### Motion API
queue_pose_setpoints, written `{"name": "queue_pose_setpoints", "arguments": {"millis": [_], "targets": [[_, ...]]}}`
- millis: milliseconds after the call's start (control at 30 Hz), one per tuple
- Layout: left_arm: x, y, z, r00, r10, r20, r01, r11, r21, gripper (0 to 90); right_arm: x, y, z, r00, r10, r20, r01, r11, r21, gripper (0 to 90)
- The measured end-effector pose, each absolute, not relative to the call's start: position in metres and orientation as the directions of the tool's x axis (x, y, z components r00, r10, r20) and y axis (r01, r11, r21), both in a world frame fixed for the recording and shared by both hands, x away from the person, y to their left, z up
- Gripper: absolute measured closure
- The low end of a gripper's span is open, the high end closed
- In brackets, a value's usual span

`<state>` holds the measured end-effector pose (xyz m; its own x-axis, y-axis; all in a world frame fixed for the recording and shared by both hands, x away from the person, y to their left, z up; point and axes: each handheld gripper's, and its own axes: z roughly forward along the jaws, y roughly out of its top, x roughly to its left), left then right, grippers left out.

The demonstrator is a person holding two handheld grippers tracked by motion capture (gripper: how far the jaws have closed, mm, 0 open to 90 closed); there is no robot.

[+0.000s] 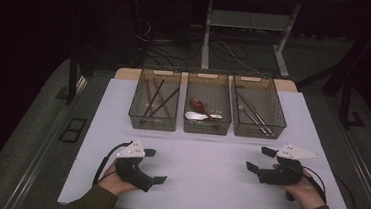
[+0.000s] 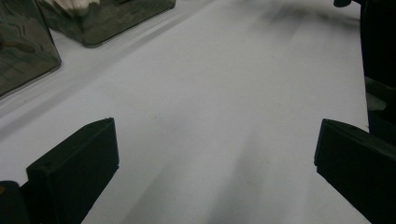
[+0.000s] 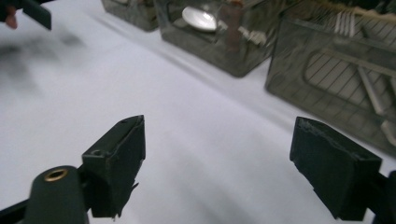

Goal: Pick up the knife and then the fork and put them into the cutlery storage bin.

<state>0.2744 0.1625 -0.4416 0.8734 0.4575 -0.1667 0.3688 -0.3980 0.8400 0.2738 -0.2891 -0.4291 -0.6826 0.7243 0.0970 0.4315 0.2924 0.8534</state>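
Jaws of right gripper (image 1: 258,159) spread wide w/ nothing btwn; left gripper (image 1: 154,166) likewise released. Both hover over bare white table (image 1: 209,161), near side of middle bin (image 1: 207,127). Spoons (image 1: 199,110) lie inside that bin, well apart from both.

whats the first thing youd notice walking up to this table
Three see-through bins stand in a row at the far edge of the white table: the left bin holds brown sticks, the middle bin a white spoon and a reddish one, the right bin metal cutlery. Nearer the person, the left gripper and right gripper sit over bare tabletop, jaws open, holding nothing.
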Motion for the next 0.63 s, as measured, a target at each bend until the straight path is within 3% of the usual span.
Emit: {"name": "queue_pose_setpoints", "arguments": {"millis": [233,633], "targets": [[0.273,0.162,-0.441,0.876,0.454,-0.163,0.365,-0.400,0.841,0.0,0.265,-0.289,-0.442,-0.697,0.713,0.077,0.445,0.346,0.826,18.0],[0.272,0.160,-0.439,0.878,0.455,-0.152,0.358,-0.408,0.840,0.0,0.263,-0.292,-0.443,-0.700,0.710,0.077,0.440,0.343,0.830,18.0]]}}
